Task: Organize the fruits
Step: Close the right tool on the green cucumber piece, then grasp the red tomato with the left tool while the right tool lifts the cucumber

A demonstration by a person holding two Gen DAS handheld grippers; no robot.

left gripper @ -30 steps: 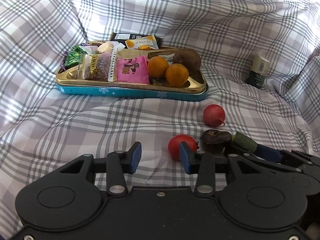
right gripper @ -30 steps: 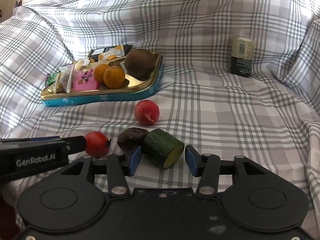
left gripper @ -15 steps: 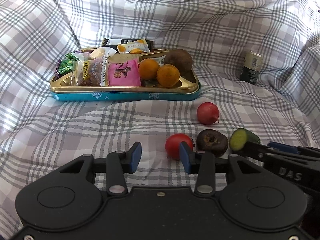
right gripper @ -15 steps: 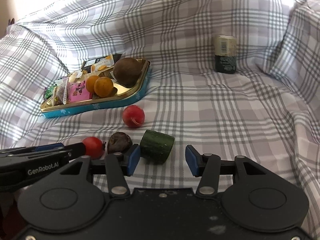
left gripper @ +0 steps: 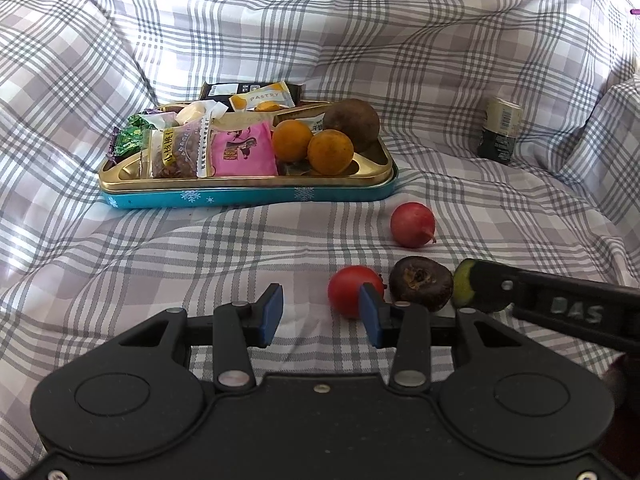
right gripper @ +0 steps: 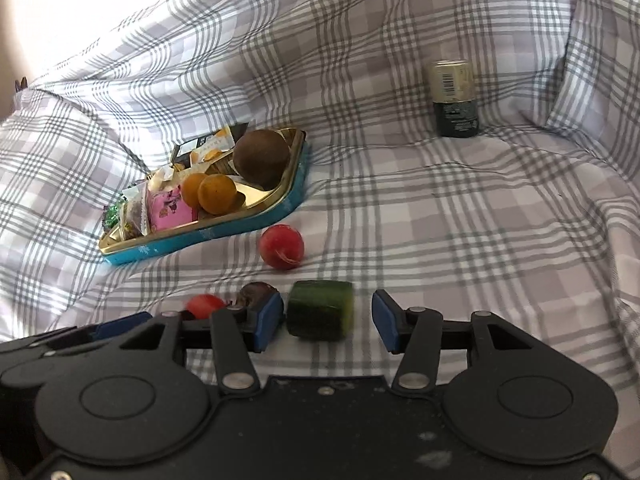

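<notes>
A grey plaid cloth (left gripper: 440, 80) covers the whole surface, and on it at about ten o'clock from both grippers sits a teal-sided gold tray (left gripper: 248, 194) holding snack packets (left gripper: 244, 152), a brown round fruit (left gripper: 352, 124) and two oranges (left gripper: 330, 151). A dark can (right gripper: 454, 98) stands upright well apart at one o'clock. The right gripper (right gripper: 326, 322) has its jaws spread, and they have just been opening; the cucumber piece (right gripper: 320, 310) lies on the cloth between them, just beside the left pad, clear of the right one. The left gripper (left gripper: 320, 316) is also spread with only cloth between its pads; the red tomato (left gripper: 352, 290) sits just beyond its right fingertip, at one o'clock. A dark wrinkled fruit (left gripper: 420, 284) lies just beside the tomato, and the pink radish (left gripper: 412, 225) rests near them, toward the tray.
</notes>
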